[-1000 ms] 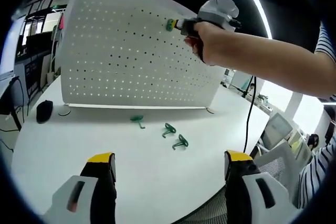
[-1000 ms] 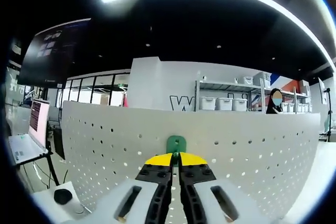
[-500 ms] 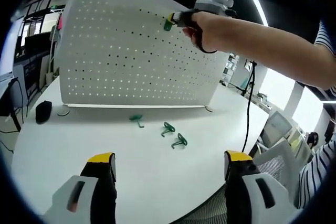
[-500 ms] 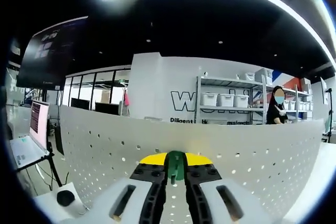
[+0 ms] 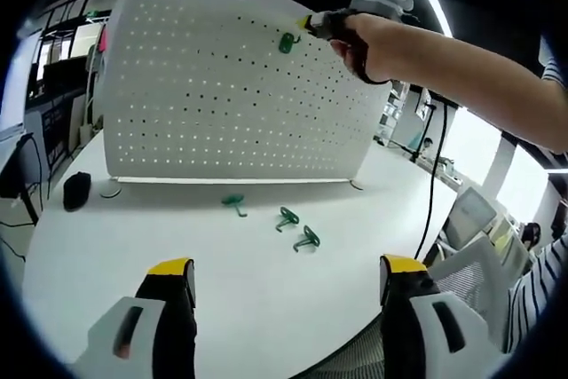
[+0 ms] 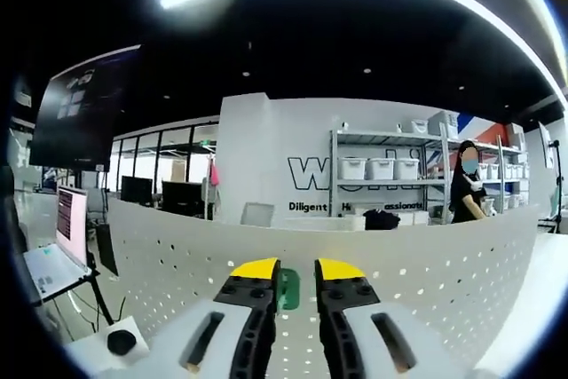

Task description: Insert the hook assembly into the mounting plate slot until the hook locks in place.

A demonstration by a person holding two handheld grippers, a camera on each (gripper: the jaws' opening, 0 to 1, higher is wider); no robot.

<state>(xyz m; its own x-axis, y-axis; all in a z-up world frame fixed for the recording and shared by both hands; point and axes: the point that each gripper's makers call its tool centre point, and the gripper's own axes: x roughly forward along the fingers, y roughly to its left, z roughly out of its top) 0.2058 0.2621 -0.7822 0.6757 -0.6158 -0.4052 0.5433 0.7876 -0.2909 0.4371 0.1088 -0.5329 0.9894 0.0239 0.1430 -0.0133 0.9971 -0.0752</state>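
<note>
High on the white pegboard (image 5: 222, 86) the green hook (image 5: 287, 42) sits apparently seated, the right gripper (image 6: 296, 270) jaws parted beside it, while the left gripper (image 5: 280, 274) waits wide open above the bench (image 5: 266, 290), where three spare hooks (image 5: 284, 219) lie.

Pegboard (image 5: 231, 86): white sheet, looks like painted metal, smooth and matt, punched with regular holes; green hook (image 5: 287, 42) on it looks like glossy moulded plastic, as do the three loose hooks (image 5: 284, 219) lying on the table. Table (image 5: 133, 246): white, smooth, faint satin sheen. Left gripper (image 5: 282, 283): grey matt plastic bodies, black jaws with yellow tips.
</note>
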